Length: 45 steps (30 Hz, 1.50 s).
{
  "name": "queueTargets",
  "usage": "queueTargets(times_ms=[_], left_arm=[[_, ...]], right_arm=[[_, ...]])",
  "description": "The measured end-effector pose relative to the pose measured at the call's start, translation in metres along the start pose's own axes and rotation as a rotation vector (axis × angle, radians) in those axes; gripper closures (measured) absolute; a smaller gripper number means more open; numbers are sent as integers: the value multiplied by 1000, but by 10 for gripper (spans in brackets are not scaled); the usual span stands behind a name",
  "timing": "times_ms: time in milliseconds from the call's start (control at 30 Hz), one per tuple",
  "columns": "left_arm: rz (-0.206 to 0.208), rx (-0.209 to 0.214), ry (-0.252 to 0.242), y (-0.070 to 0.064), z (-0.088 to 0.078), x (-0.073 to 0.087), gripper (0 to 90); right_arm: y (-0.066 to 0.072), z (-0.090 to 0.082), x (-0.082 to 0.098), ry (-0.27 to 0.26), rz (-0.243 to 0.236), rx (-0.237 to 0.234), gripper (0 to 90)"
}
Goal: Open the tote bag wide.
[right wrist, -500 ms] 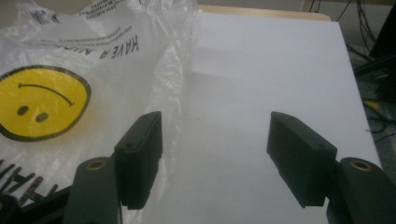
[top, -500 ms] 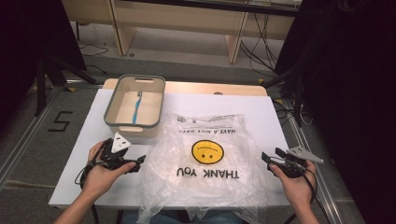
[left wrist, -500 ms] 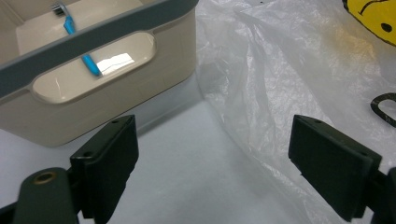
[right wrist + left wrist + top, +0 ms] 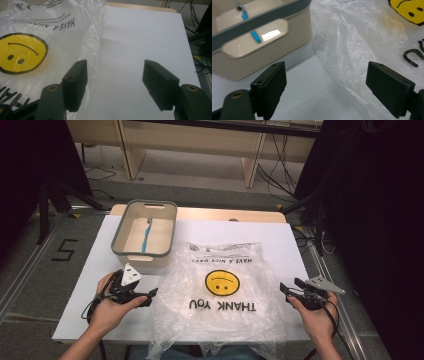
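A clear plastic bag with a yellow smiley face and "THANK YOU" print lies flat on the white table. Its bottom edge hangs over the near side. My left gripper rests at the bag's left edge, pointing right. In the left gripper view, the left gripper is open, with the bag's edge and bare table between its jaws. My right gripper sits at the bag's right edge, pointing left. In the right gripper view, the right gripper is open, and the bag lies beside its left jaw.
A beige bin with a grey rim stands at the back left, just beyond the left gripper, and holds a blue toothbrush. The bin's wall is close ahead of the left jaw. Bare table lies to the right of the bag.
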<state>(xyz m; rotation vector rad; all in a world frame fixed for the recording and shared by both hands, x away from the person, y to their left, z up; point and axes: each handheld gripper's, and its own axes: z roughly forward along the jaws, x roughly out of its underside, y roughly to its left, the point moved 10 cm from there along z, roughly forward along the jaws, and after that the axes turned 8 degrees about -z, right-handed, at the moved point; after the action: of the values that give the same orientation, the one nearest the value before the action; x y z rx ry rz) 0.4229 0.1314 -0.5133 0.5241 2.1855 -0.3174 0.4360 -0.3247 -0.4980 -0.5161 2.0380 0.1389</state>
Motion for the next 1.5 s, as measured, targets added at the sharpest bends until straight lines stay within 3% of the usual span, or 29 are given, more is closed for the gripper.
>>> queueTargets(times_ms=[367,767,900,1033,1200,1367,1500], left_arm=[[-7,43,53,-24,4,5,177],[11,78,123,-43,15,17,177],[9,76,126,-45,17,18,173],[18,60,176,-45,19,24,156],[-16,33,221,-42,24,32,156],[-38,45,280,-43,29,41,169],[-56,51,293,-44,31,44,229]], right_arm=[[12,4,-1,12,-38,-43,407],[35,12,3,59,0,-141,362],[40,15,6,86,-8,-156,359],[42,16,13,130,-14,-160,359],[42,19,20,175,-25,-160,377],[42,21,23,188,-15,-164,438],[43,22,26,211,-9,-168,521]])
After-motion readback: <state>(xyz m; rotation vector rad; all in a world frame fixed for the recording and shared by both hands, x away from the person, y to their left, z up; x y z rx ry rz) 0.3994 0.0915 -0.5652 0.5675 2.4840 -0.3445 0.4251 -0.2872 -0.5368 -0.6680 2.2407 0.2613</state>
